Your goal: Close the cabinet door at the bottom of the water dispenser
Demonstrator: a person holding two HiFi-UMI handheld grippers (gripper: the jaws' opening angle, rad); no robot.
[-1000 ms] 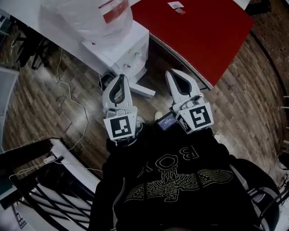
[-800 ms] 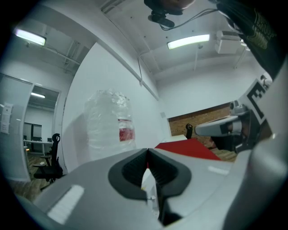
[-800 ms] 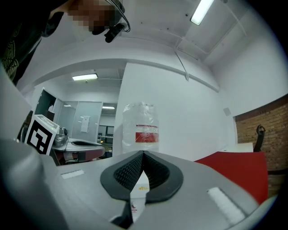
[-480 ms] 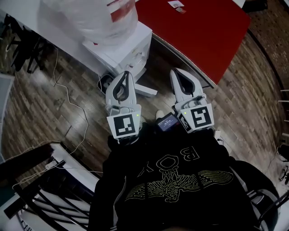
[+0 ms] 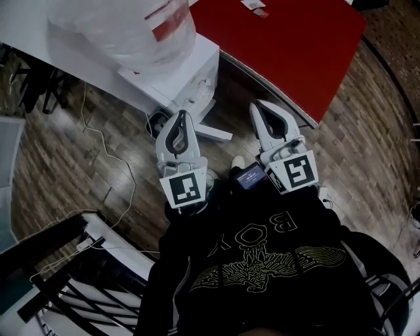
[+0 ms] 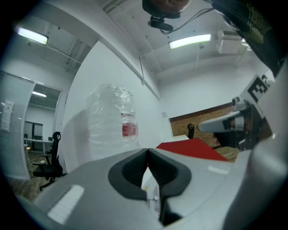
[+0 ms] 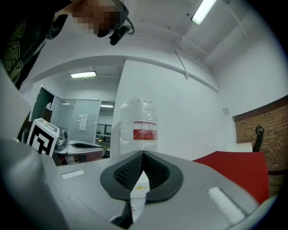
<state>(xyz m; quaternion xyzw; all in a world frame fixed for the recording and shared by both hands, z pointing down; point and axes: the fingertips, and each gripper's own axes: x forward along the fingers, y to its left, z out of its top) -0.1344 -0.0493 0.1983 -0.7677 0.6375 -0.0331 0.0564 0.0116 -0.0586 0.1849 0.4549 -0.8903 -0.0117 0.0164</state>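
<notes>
Head view puts my white left gripper and white right gripper low over the brown wooden floor, both pointing at the white box-shaped water dispenser beside the red counter. Its white cabinet door juts out open at the bottom, near the left gripper. The gripper views show me both grippers closed tip to tip, holding nothing.

Red table at upper right, small card near its far edge; dark wood plank floor; thin white cable loose across floor on left; black and white frame at lower left; black office chair in room behind; ceiling strip light lit; brick wall at far right.
</notes>
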